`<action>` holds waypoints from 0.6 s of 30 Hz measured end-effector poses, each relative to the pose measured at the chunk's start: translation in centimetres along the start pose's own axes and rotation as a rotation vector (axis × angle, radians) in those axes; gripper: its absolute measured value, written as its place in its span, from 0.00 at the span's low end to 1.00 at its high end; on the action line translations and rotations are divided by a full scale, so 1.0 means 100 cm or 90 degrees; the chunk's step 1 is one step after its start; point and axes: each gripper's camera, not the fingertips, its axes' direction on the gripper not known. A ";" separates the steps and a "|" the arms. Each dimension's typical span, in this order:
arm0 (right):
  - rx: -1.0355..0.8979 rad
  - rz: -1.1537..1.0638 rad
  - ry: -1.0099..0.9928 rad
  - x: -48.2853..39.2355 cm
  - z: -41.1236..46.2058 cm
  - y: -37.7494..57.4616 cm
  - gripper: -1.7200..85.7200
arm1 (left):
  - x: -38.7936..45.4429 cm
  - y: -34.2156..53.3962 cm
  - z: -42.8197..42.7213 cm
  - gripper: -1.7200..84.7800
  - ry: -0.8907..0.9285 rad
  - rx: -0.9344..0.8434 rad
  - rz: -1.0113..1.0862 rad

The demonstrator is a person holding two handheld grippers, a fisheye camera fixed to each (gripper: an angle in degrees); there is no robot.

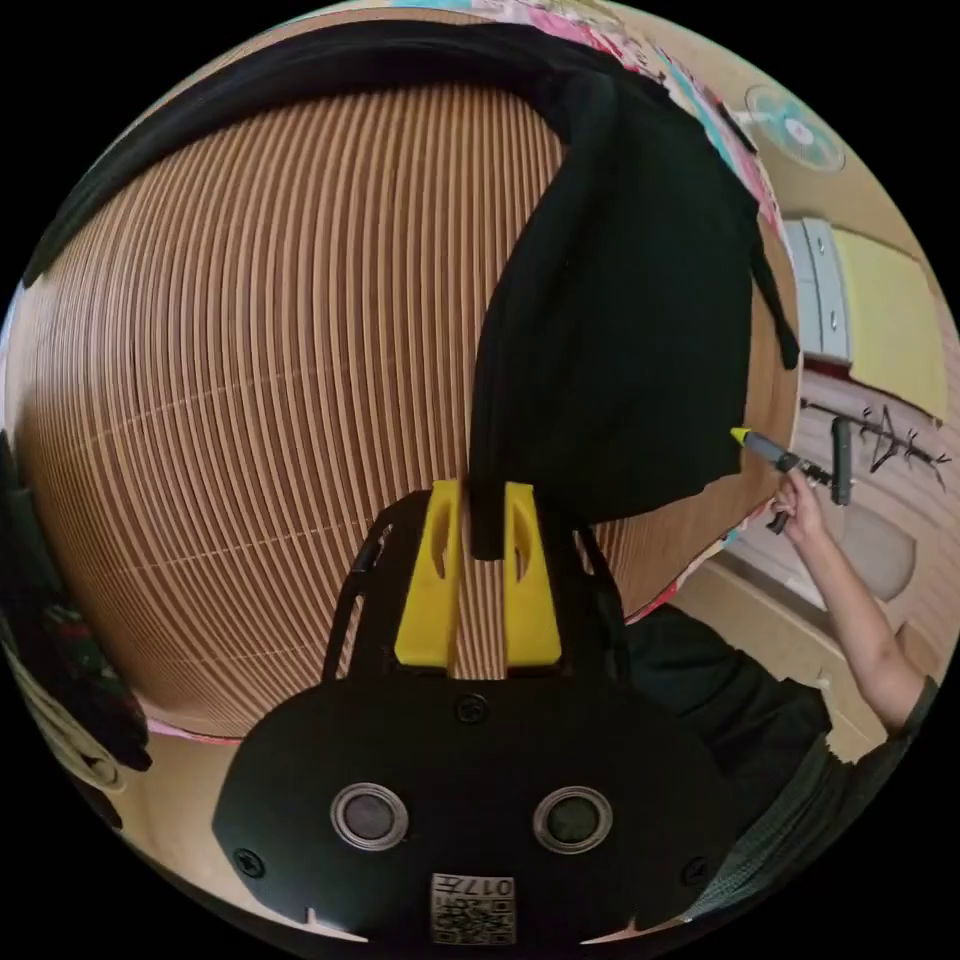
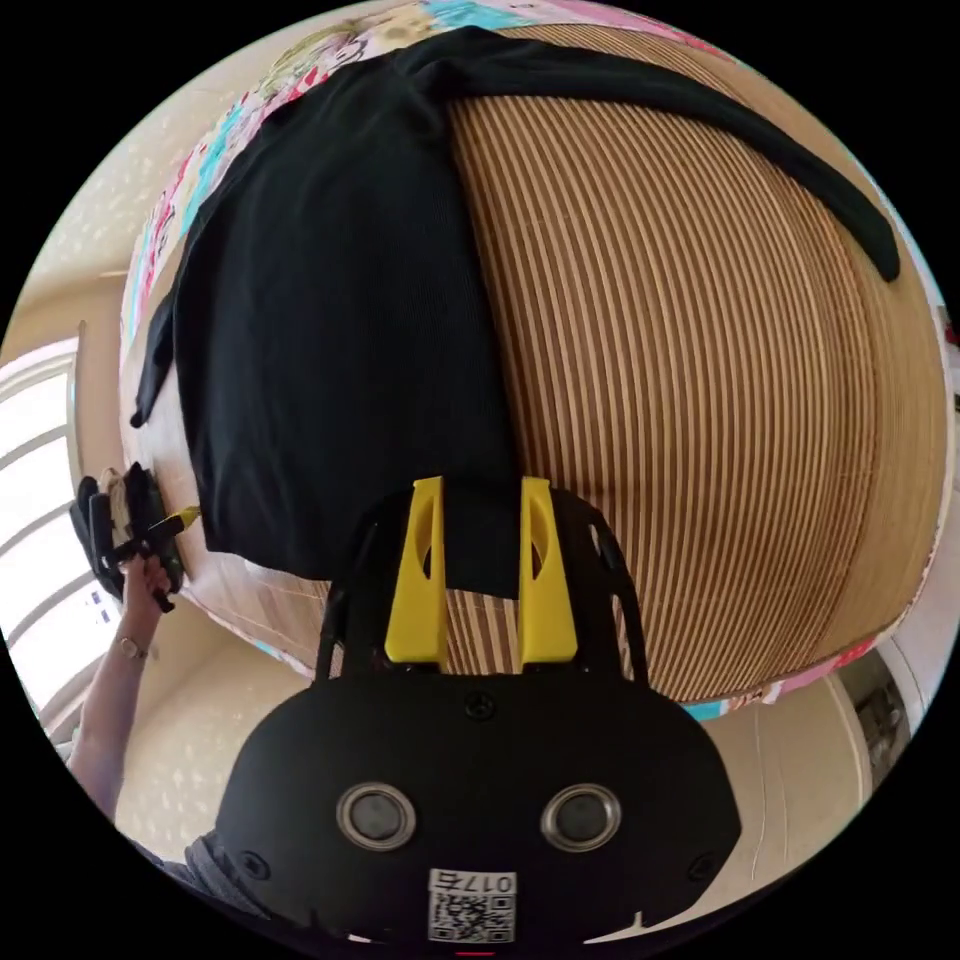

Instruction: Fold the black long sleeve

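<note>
The black long sleeve (image 1: 620, 300) lies on a ribbed wooden mat (image 1: 260, 380), with one sleeve (image 1: 300, 70) stretched along the far edge. My left gripper (image 1: 483, 520) is shut on a raised strip at the garment's near edge. In the right gripper view, the black long sleeve (image 2: 330, 330) reaches down to my right gripper (image 2: 480, 545). Its yellow jaws stand partly apart over the flat hem corner, and the cloth runs on under the left jaw. Each view also shows the other gripper in a hand at the hem's far corner: the right gripper (image 1: 760, 445) and the left gripper (image 2: 175, 520).
The ribbed mat (image 2: 720, 400) lies on a colourful patterned cover (image 2: 210, 160) whose border shows around it. Pale floor (image 2: 200, 740) lies below. A fan (image 1: 795, 130), a cabinet (image 1: 825, 290) and the person's arm (image 1: 860, 620) are at the right of the left gripper view.
</note>
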 end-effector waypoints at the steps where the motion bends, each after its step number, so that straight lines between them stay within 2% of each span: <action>1: -0.026 -0.013 0.061 -0.009 0.005 0.005 0.10 | 0.004 0.004 0.002 0.07 -0.025 -0.007 0.017; 5: -0.084 -0.116 0.198 -0.036 0.020 0.042 0.07 | 0.028 0.061 0.018 0.06 -0.103 -0.067 0.093; 7: -0.127 -0.160 0.271 -0.039 0.042 0.085 0.06 | 0.025 0.099 0.033 0.06 -0.082 -0.103 0.077; 9: -0.155 -0.163 0.285 -0.032 0.059 0.123 0.06 | 0.010 0.158 0.059 0.06 -0.023 -0.157 0.021; 12: -0.177 -0.148 0.290 -0.019 0.078 0.181 0.06 | -0.025 0.226 0.073 0.08 0.085 -0.163 -0.074; 13: -0.168 -0.142 0.281 -0.015 0.079 0.198 0.06 | -0.034 0.237 0.069 0.08 0.109 -0.147 -0.092; 18: -0.163 -0.010 0.205 0.012 0.066 0.221 0.06 | -0.144 0.277 -0.022 0.12 0.293 0.139 -0.260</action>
